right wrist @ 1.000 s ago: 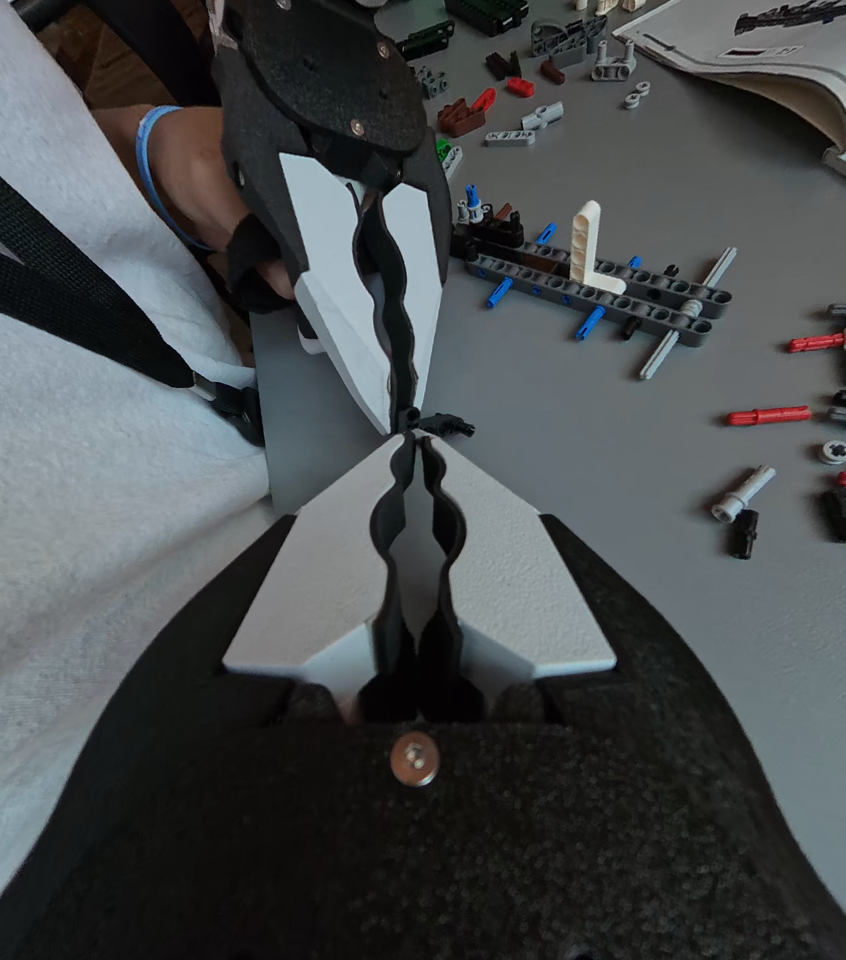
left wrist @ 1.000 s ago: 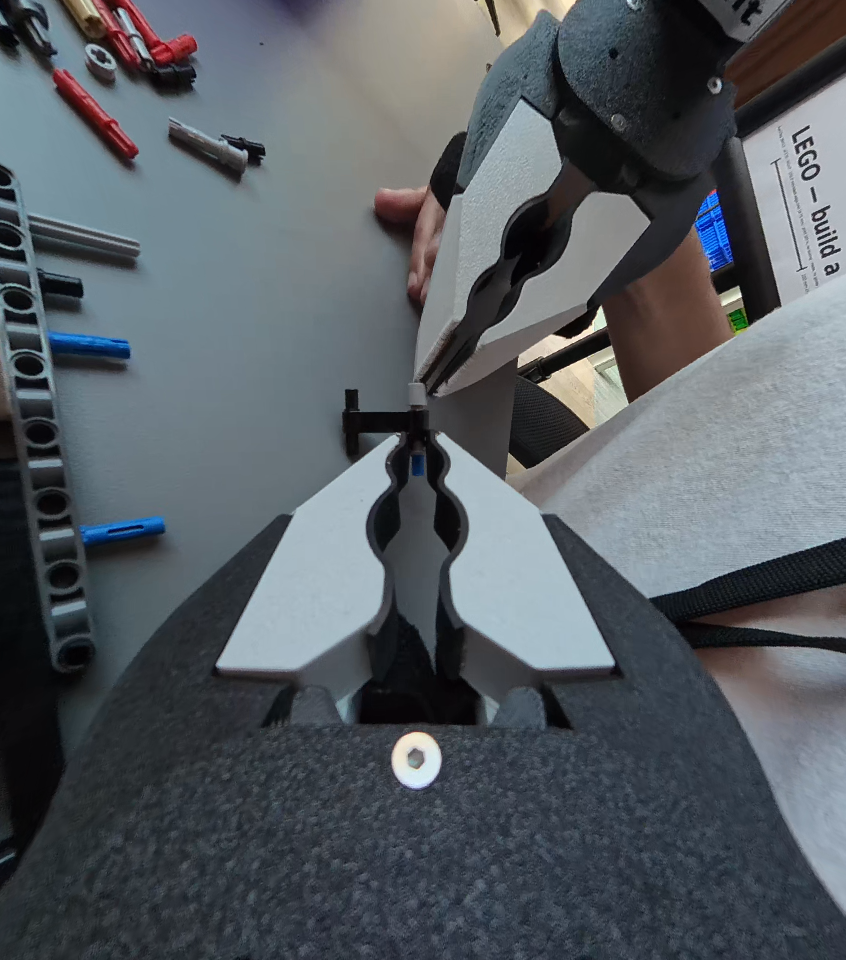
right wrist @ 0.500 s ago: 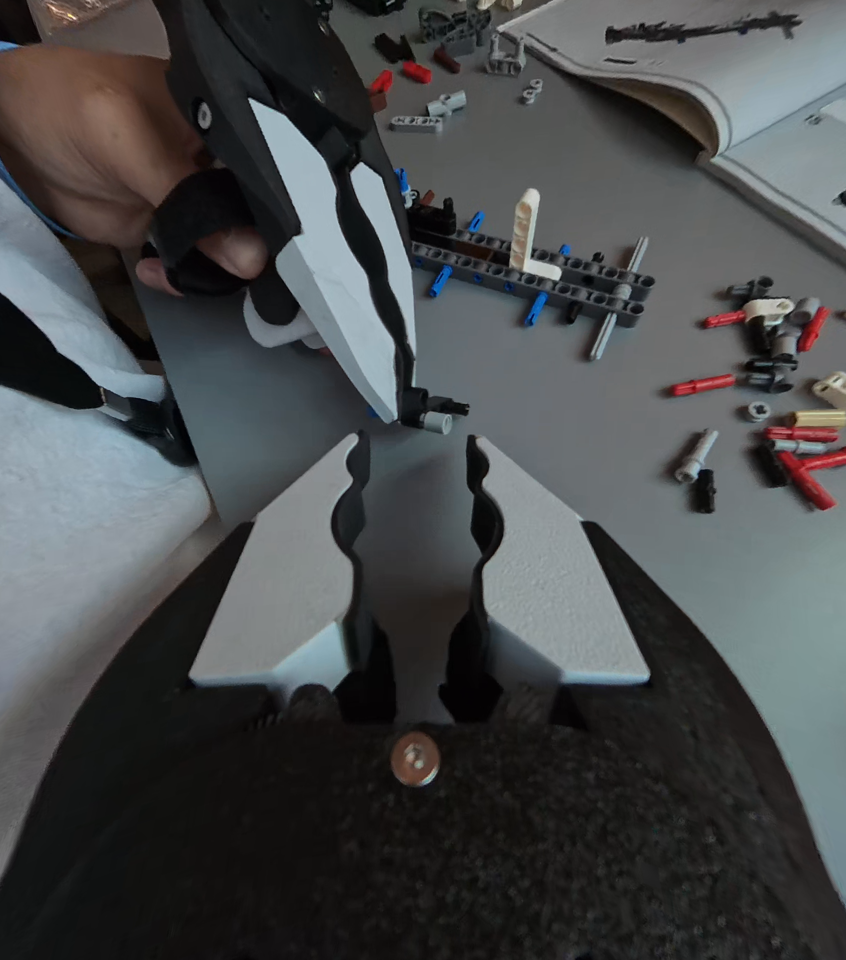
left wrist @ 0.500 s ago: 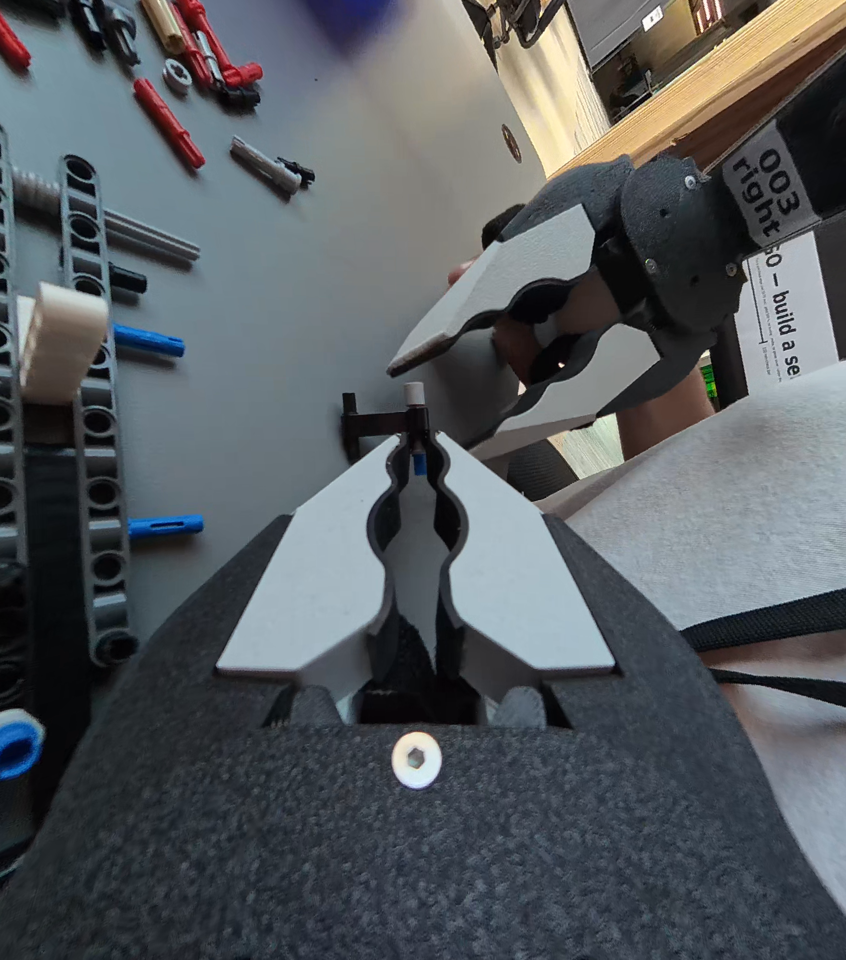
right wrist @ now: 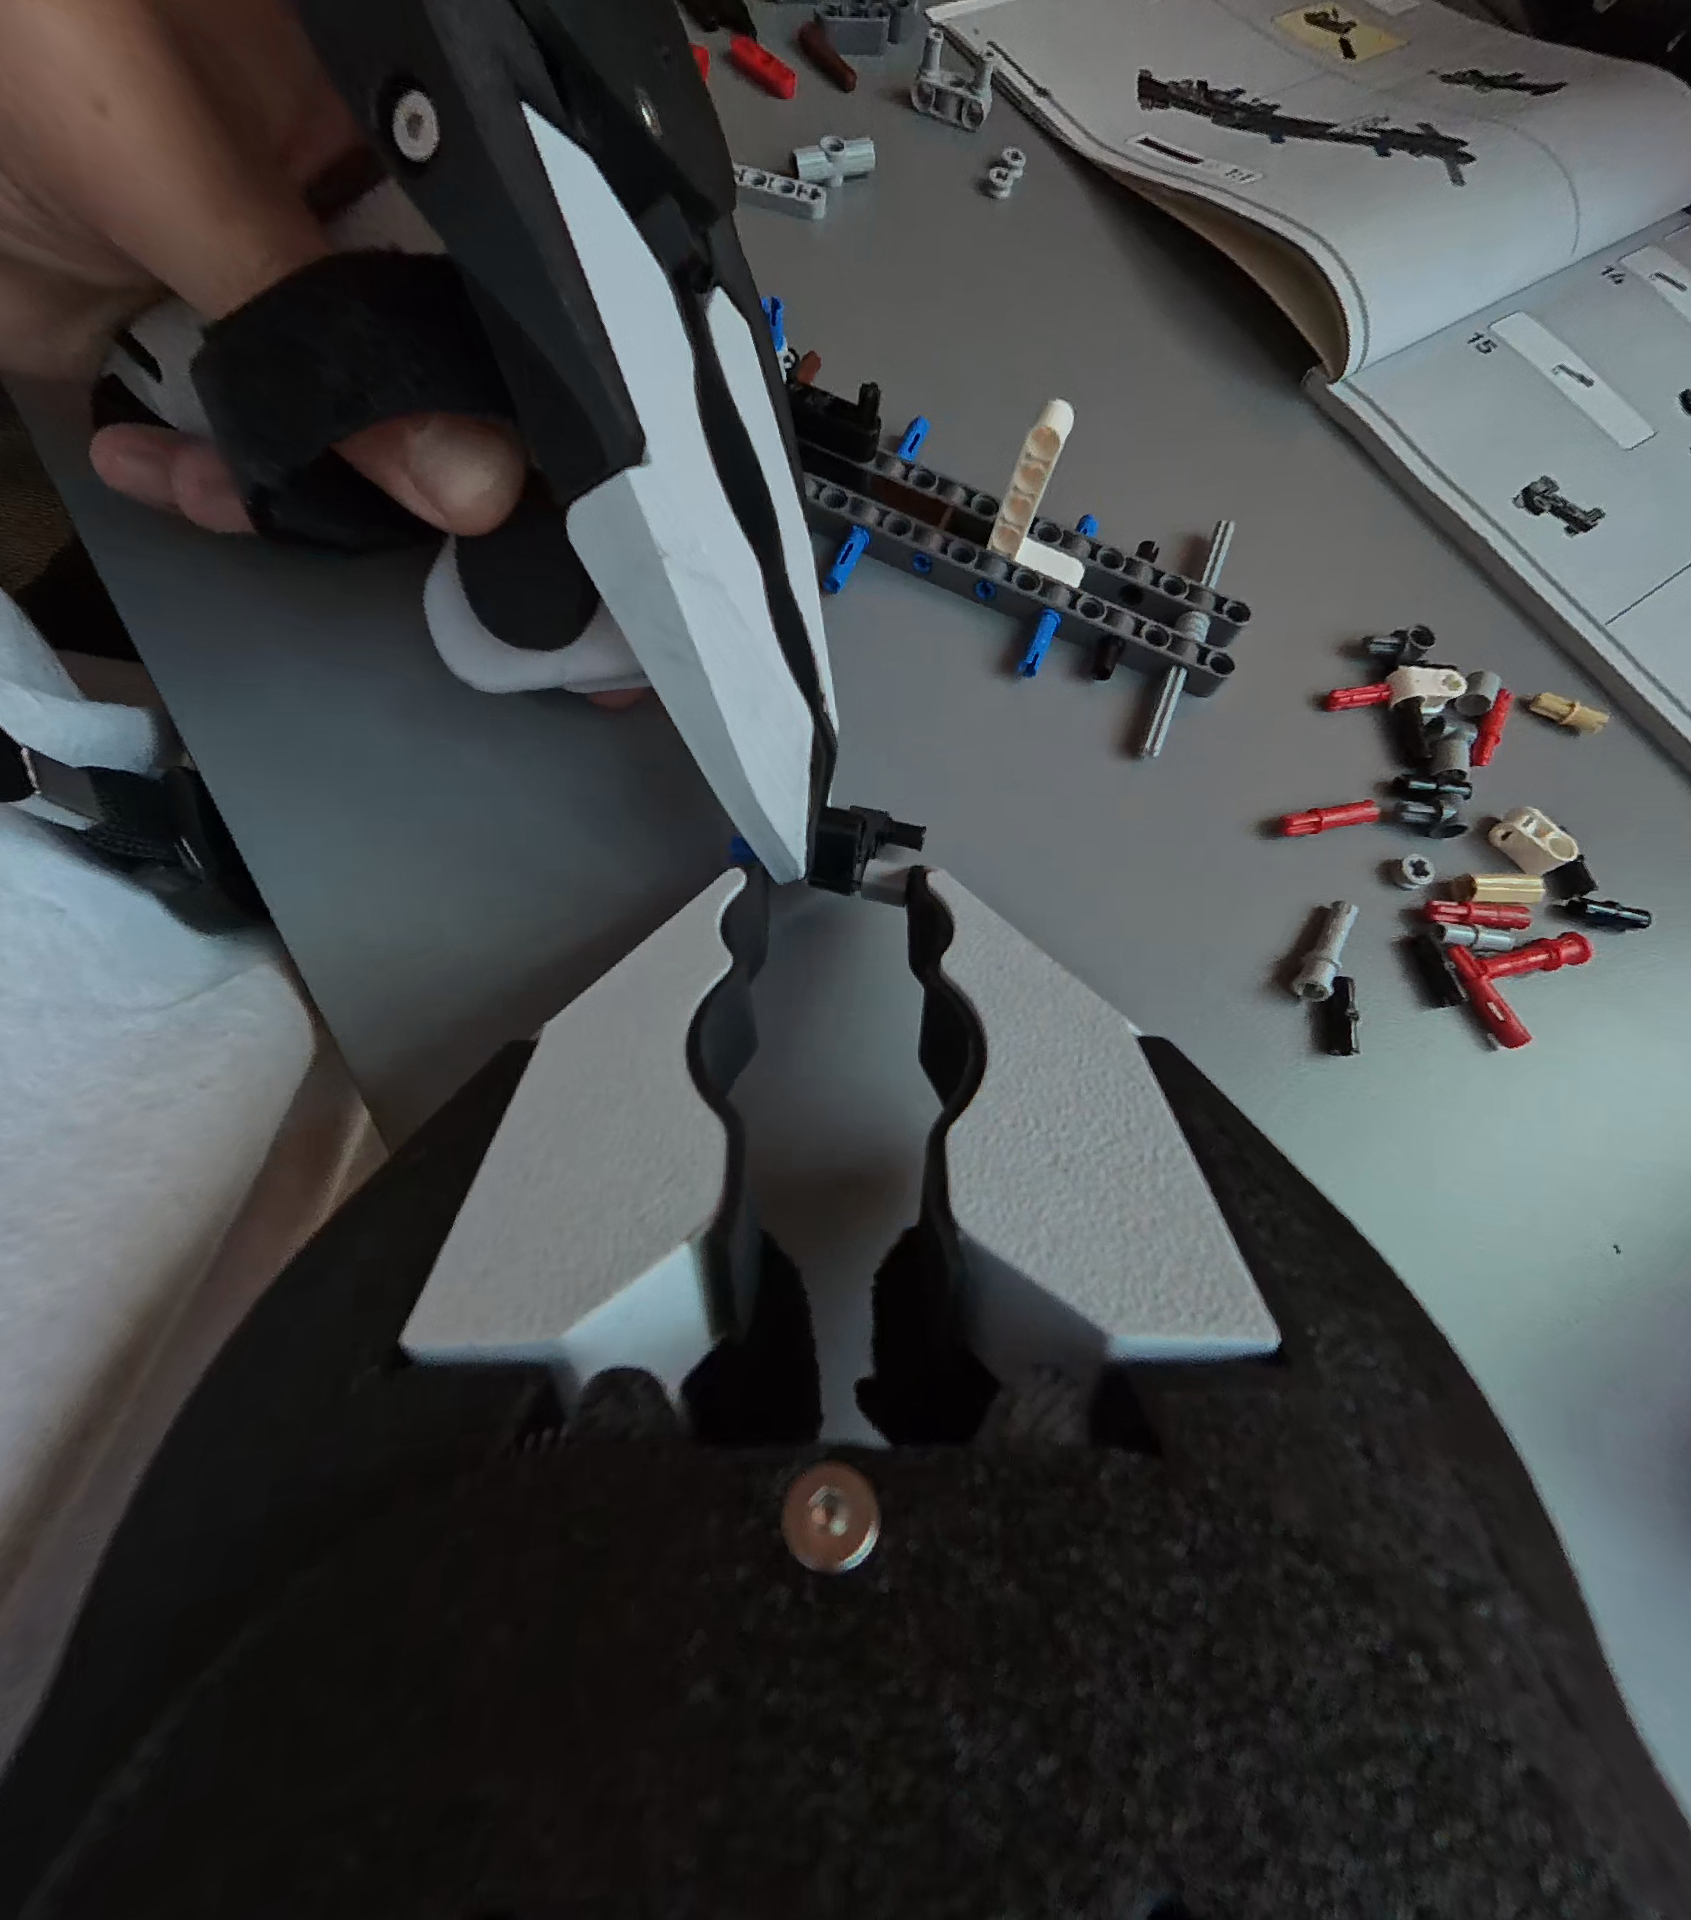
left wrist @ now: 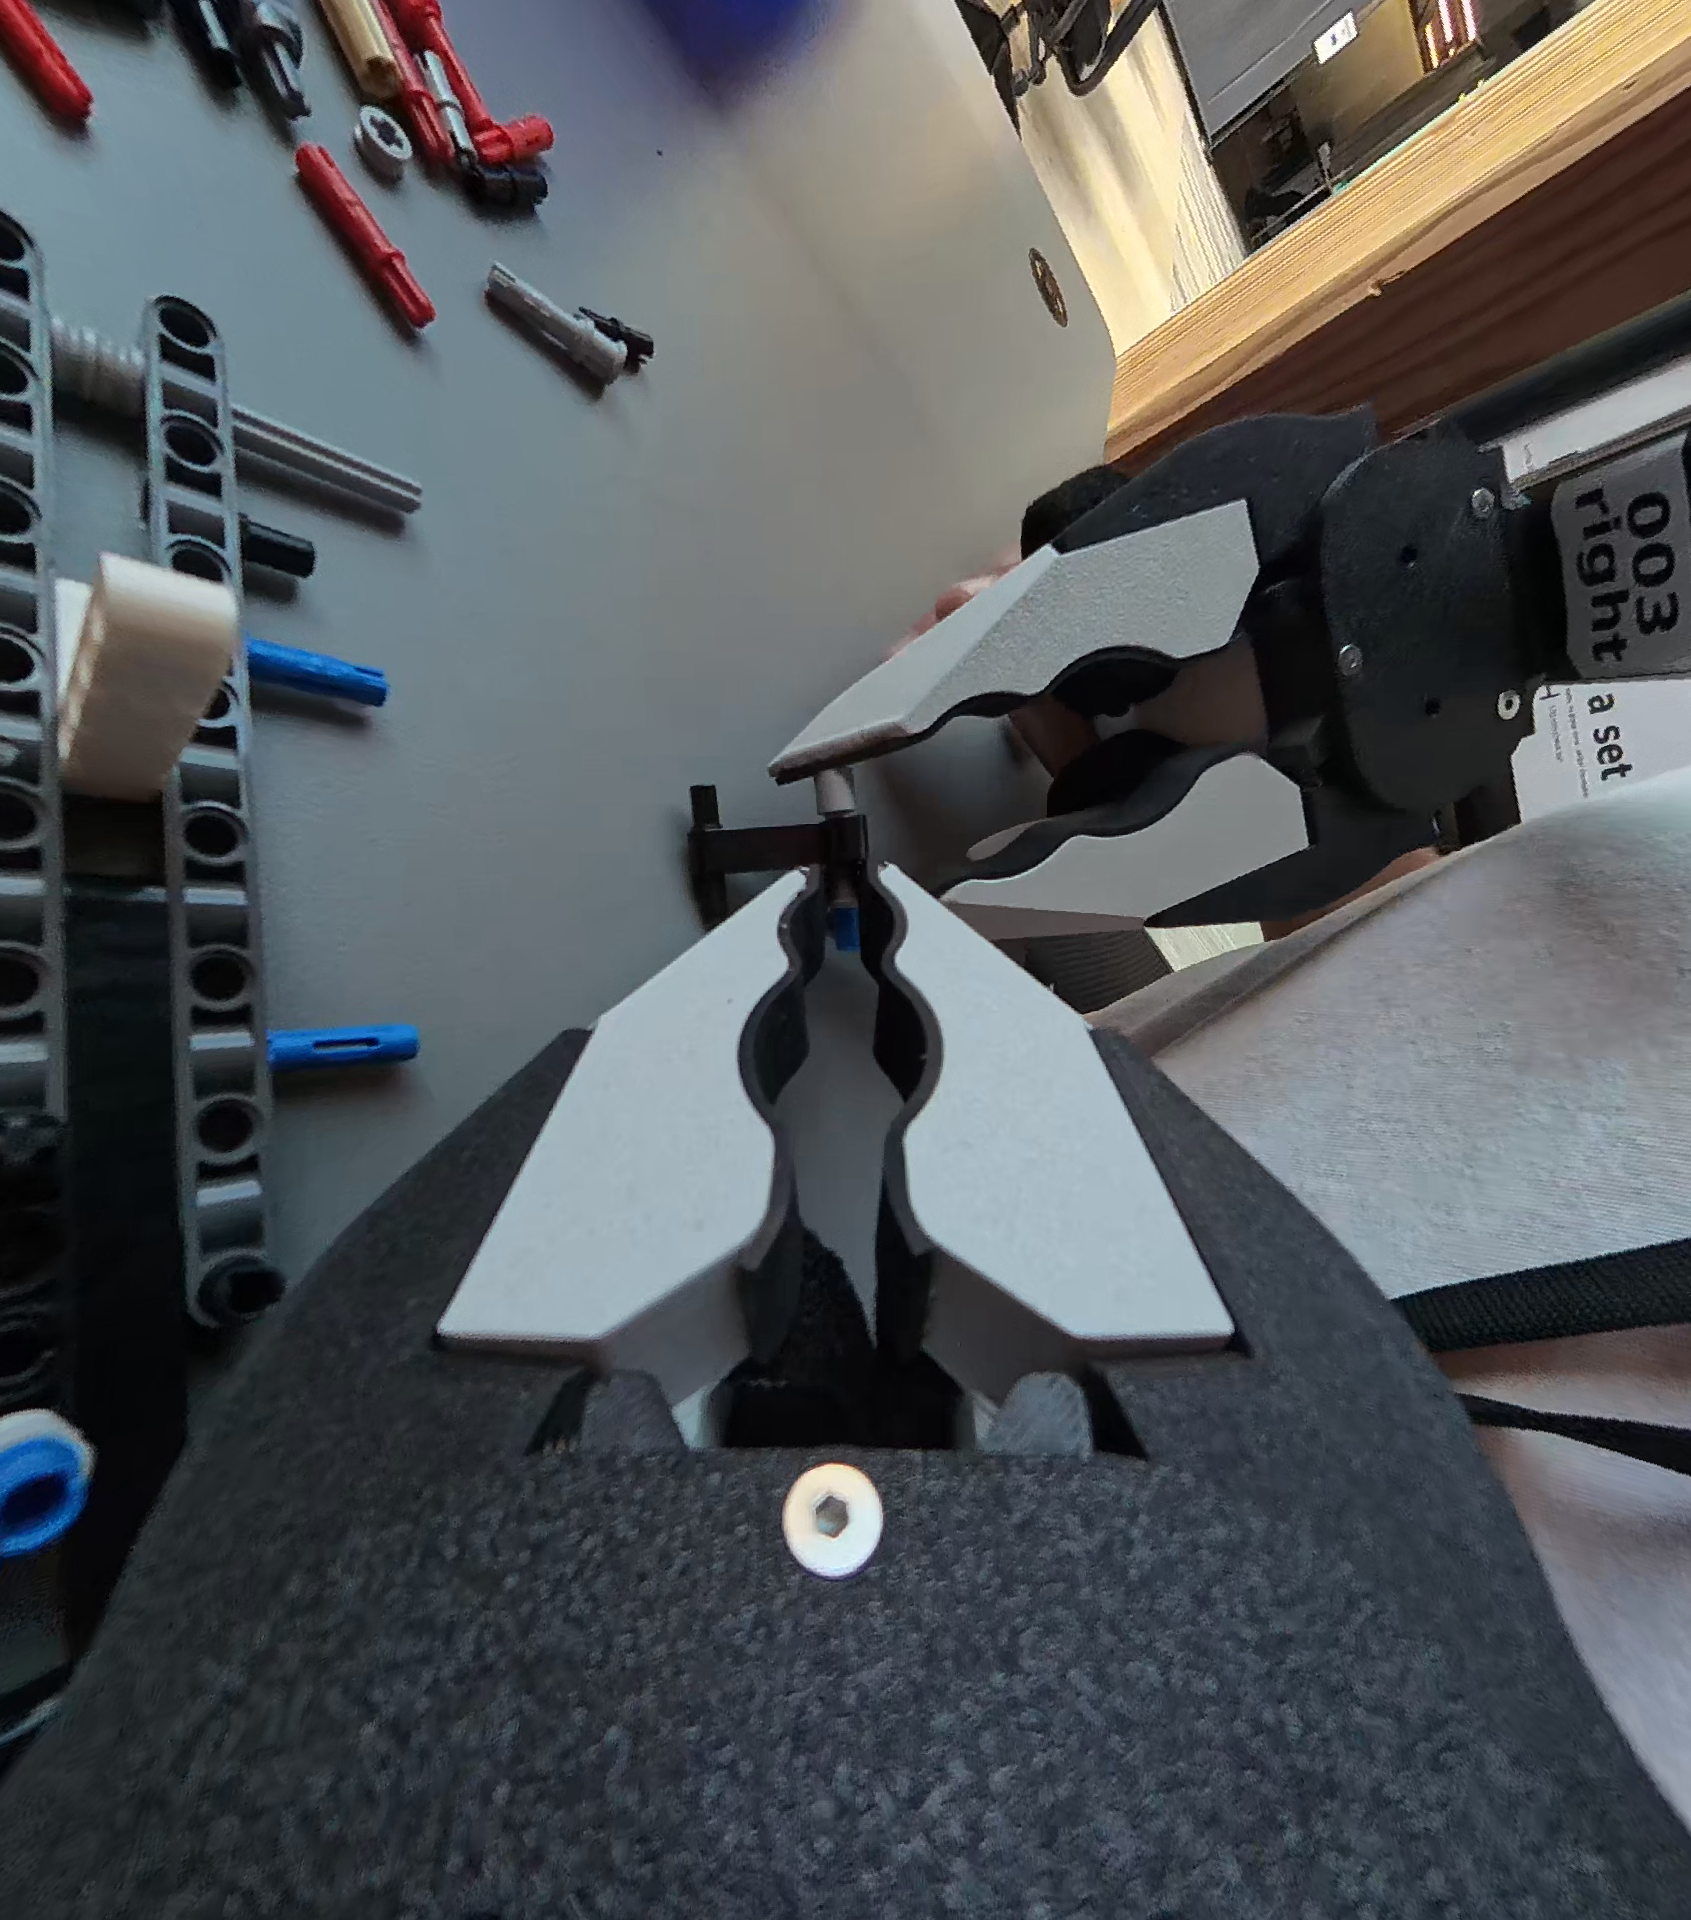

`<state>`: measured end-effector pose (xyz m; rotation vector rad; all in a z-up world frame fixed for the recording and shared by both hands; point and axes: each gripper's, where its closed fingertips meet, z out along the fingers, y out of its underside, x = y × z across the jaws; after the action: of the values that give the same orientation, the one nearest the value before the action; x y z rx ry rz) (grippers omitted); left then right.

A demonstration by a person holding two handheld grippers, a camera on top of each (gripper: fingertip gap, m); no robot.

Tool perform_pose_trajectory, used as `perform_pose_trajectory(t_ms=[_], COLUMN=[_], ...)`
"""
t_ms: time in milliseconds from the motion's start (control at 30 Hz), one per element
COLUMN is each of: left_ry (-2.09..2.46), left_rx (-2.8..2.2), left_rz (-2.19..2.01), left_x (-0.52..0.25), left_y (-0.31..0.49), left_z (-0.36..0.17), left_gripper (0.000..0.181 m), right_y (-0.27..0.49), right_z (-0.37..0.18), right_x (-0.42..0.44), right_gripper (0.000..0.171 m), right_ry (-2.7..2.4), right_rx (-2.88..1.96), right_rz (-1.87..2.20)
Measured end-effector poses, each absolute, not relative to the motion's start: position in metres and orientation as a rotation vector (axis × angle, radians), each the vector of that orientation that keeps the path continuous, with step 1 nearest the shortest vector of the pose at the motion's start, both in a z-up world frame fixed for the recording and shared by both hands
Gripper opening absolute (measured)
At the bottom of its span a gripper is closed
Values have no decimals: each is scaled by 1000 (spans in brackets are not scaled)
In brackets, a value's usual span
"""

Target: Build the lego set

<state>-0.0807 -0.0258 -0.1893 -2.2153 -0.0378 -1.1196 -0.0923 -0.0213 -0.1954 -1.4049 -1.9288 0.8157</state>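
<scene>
A small black lego connector (left wrist: 779, 840), with a light grey pin (left wrist: 833, 795) sticking out one side and a blue pin (left wrist: 845, 925) out the other, is held in the air just above the front edge of the grey tabletop (left wrist: 612, 582). The left gripper (left wrist: 843, 902) has its fingers closed on this piece, pinching it at their tips. The right gripper (right wrist: 836, 883) has its fingers spread apart, holding nothing; from the left wrist view one of its fingertips (left wrist: 799, 756) touches the end of the grey pin, and from the right wrist view the piece (right wrist: 851, 847) sits between the open fingertips. A hand (right wrist: 93, 197) grips the left gripper's handle. Farther back on the tabletop lies a partly built frame (right wrist: 1028, 582) of two long dark grey beams side by side, with blue pins poking from its sides, a cream L-shaped piece (right wrist: 1033, 488) standing on it, and a grey axle (right wrist: 1184, 634) crossing one end. To the right of the frame is a loose scatter of parts (right wrist: 1464, 852) in red, black, grey and tan. An open instruction booklet (right wrist: 1443, 208) lies beyond them at the far right. A pale shirt (right wrist: 41, 1143) with a black strap fills the near left.
</scene>
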Motion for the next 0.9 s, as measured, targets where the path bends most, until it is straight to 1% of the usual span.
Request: perform_pose_trajectory(t_ms=[233, 400, 533, 600, 700, 900], left_ry=[-53, -66, -68, -63, -60, -69], left_rx=[-2227, -2232, -2210, -2198, -2195, -2197], left_rz=[-1086, -1058, -1060, -1076, -1074, -1096], left_x=[-82, -84, -83, -83, -82, -82], left_y=[-24, -23, -22, -22, -22, -22], left_z=[-191, -192, -190, -188, -188, -188], left_gripper=[4, 4, 4, 4, 4, 4], right_y=[-19, -18, -18, -18, -15, -18], right_z=[-198, -199, -197, -195, -192, -191], right_x=[-93, -94, -95, -94, -93, -92], right_gripper=[22, 21, 22, 23, 30, 22], right_ry=[-1925, -1901, -1868, -1856, -1823, -1837], right_rx=[-1372, -1365, -1434, -1443, -1438, -1365], right_rz=[684, 676, 755, 773, 775, 714])
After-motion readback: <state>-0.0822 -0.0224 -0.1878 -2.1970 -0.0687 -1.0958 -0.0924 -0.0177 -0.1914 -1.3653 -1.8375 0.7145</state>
